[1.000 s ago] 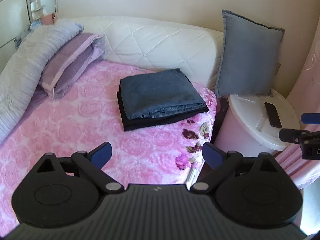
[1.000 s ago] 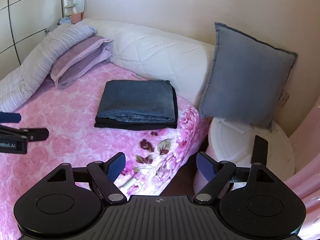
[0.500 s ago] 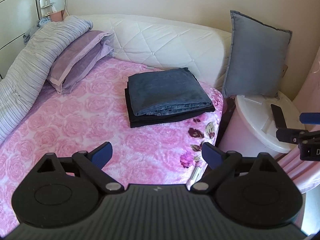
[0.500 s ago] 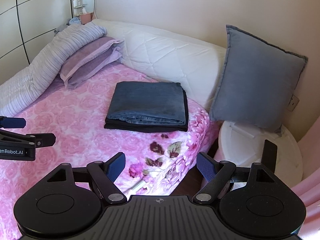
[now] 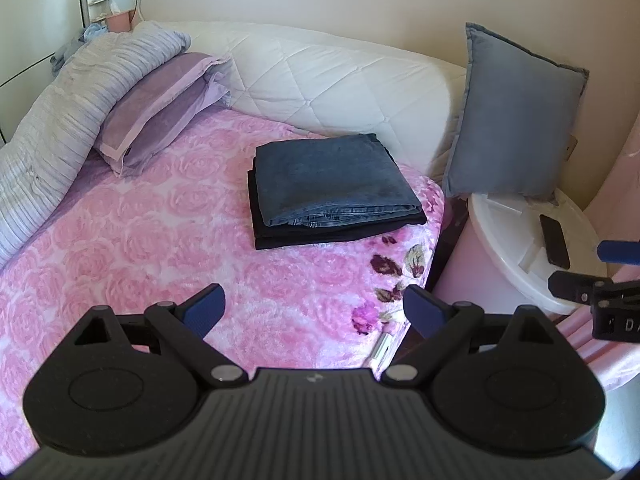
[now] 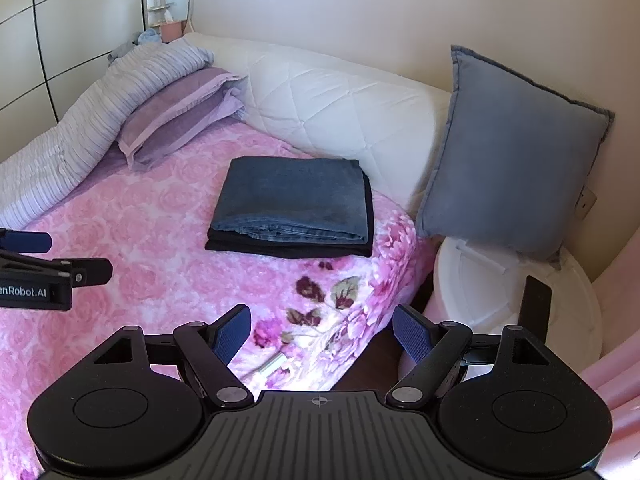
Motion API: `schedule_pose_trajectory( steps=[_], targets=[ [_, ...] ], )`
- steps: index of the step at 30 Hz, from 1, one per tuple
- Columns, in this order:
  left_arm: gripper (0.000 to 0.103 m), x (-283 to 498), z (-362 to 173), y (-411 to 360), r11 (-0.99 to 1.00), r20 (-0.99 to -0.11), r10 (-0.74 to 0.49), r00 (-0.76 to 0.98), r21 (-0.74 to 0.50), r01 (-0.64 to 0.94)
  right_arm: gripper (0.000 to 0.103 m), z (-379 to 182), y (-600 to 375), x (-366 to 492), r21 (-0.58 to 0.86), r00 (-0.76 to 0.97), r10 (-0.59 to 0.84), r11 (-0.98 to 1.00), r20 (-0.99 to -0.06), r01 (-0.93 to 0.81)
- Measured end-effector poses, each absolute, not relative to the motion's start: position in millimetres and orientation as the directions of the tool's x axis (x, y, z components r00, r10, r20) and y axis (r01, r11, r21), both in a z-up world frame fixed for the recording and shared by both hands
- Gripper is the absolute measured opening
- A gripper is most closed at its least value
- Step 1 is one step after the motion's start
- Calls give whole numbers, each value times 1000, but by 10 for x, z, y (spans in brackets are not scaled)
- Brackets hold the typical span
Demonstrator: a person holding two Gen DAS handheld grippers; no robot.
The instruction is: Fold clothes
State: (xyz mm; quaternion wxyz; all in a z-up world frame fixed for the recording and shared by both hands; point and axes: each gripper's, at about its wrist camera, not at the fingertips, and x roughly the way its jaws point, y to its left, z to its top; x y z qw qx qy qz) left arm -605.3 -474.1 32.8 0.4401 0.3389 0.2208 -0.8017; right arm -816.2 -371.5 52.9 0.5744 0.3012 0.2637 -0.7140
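Note:
Folded blue jeans (image 5: 332, 178) (image 6: 296, 198) lie flat on top of a folded black garment (image 5: 320, 234) (image 6: 280, 249), stacked near the right end of the pink rose blanket (image 5: 140, 240) (image 6: 160, 240). My left gripper (image 5: 314, 314) hovers open over the blanket, well short of the stack, with nothing between its blue pads. My right gripper (image 6: 322, 336) is open too, above the bed's flowered corner. Each gripper's tip shows at the edge of the other's view.
A white quilted headboard (image 5: 328, 76) runs behind the stack. Purple pillows (image 5: 160, 100) and a striped lilac duvet (image 5: 60, 120) fill the left. A grey cushion (image 6: 508, 164) stands on a round white tub (image 6: 500, 292) with a black phone (image 5: 554, 240). Pink fabric hangs at right.
Both views have drifted back and to the left, so the stack and the headboard sit further right in the frames. The clothes have not moved and both grippers stay open.

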Motion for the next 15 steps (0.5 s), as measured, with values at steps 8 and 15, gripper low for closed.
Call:
schedule_pose_trajectory(
  steps=[8,15],
  targets=[
    [94,-6134,318,-4762,-520,-739,-557,-380,-46,853,81,535,-3715,-8202,-38,-164,-662,-201,-731,979],
    [94,-6206,312,-4766,-523,-734,-566,-374,-30,852,81,529,-3741,-8249,-34,-161,-659,-202,-735,979]
  ],
)
